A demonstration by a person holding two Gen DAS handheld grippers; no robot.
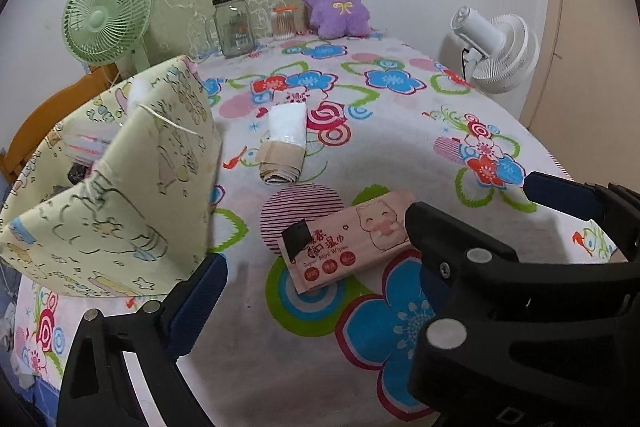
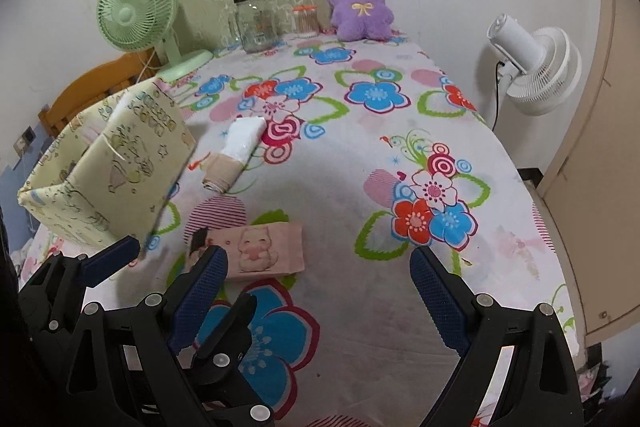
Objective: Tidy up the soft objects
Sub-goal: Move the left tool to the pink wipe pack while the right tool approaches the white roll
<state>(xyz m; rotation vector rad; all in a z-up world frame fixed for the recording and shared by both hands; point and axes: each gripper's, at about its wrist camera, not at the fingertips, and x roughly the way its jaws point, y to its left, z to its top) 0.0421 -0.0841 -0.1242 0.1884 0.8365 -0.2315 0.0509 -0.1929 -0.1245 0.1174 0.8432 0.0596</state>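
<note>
wipes pack [image 2: 256, 247] flat near table edge, beside fabric bin [image 2: 108, 167], both grippers' jaws wide, empty

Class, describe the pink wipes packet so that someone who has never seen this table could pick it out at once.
Start from the table under the flowered cloth, with a purple plush toy at its far end. Come to the near end, past the rolled tissue pack beside the yellow fabric box. The wipes packet lies flat there: the only pink thing, with a cartoon cat and a black tab at one end.
</note>
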